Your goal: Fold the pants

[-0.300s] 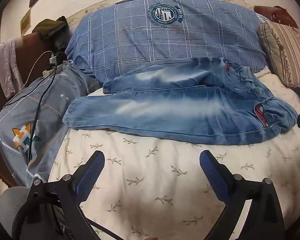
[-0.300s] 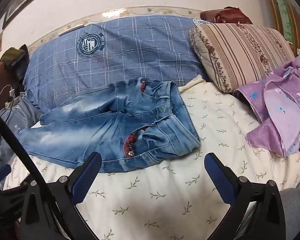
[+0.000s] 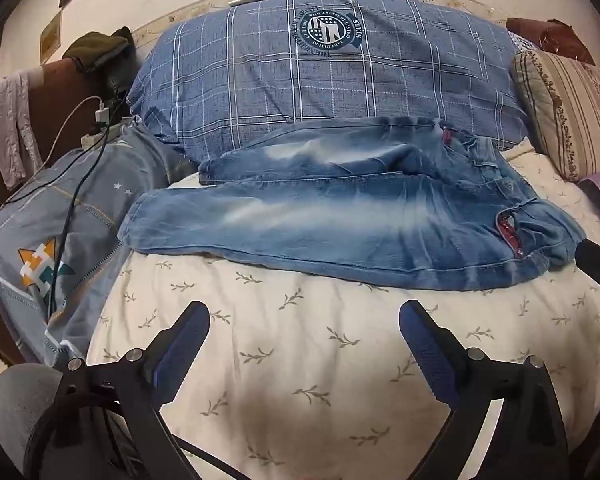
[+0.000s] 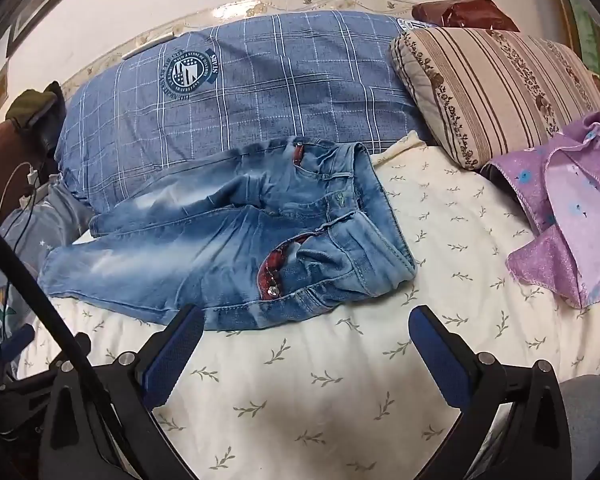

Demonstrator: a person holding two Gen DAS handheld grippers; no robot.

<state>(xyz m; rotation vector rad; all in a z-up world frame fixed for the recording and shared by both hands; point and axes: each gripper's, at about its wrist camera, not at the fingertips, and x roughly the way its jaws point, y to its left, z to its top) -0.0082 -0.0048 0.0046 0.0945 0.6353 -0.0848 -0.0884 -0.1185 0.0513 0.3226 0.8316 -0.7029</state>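
Hovering with left gripper and right gripper spread wide, empty (ready for grabbing), facing blue jeans lying across floral bedsheet, waistband rightward, legs unfolded

The blue plaid pillow bore a round navy emblem ringed with small lettering that was too distorted to make out. A side tab on the emblem seemed to read "SMVIS", mirrored or upside down. Nothing else carried legible writing.
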